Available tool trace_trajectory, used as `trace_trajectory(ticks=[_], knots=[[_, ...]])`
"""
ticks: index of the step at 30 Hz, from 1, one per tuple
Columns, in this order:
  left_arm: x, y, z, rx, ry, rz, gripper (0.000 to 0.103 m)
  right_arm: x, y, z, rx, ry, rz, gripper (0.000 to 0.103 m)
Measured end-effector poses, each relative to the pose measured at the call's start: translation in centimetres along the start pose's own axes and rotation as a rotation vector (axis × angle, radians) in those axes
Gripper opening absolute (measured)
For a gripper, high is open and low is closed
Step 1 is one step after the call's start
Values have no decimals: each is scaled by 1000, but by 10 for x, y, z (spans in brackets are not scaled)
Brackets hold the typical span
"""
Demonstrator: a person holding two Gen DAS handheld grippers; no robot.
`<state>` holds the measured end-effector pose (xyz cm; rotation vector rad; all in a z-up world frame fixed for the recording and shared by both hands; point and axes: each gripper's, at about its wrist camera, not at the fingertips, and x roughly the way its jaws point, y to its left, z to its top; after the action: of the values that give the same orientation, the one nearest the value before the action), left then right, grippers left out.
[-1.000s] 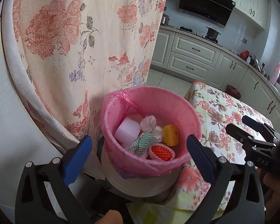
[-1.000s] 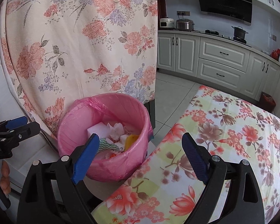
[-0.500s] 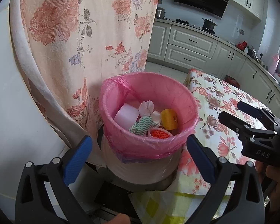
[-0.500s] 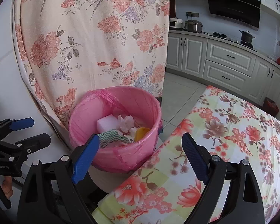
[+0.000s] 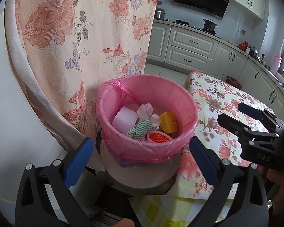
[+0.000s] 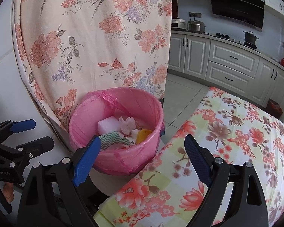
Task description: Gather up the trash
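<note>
Kitchen cabinets and a floral curtain (image 5: 85, 37) back the left wrist view, where the left tongs (image 5: 140, 160) gape wide and empty before the bin (image 5: 142, 172), its thin crinkly pink liner (image 5: 111, 143) holding a foam block (image 5: 125, 119), crumpled tissue (image 5: 144, 110) and yellow lump (image 5: 168, 122); snagging that film could drag it off the rim. From the right wrist, the right tongs (image 6: 140, 160) also stand wide and empty between bin and the bench's smooth flowered cloth (image 6: 227, 141), and a careless nudge might tip the light bin.

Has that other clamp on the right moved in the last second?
Yes. In the left wrist view, the right gripper now reaches closer toward the bin across the tablecloth.

"DAS" on right tool (image 5: 242, 115)
</note>
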<state>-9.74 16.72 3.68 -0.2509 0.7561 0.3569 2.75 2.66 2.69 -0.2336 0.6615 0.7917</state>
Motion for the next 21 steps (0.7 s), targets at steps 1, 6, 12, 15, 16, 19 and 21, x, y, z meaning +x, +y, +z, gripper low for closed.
trace_trajectory(ticks=[1,6,12,15,16,19,21], knots=[[0,0,0,-3,1,0,98,0,-1,-1,2,0,-1,85],[0,1,0,-5,1,2,98,-1,-2,-1,2,0,-1,85],[0,1,0,-3,0,5,98,-1,-3,-2,5,0,0,85],[-1,0,0,-1,-2,8,98,-1,-2,-3,3,1,3,85],[-1,1,0,-2,-2,6,98,-1,-2,-3,2,1,3,85],[-2,1,1,-3,-6,6,98,-1,-2,-3,2,3,4,85],[-2,1,1,-5,-6,5,98,-1,-2,-2,3,3,5,85]])
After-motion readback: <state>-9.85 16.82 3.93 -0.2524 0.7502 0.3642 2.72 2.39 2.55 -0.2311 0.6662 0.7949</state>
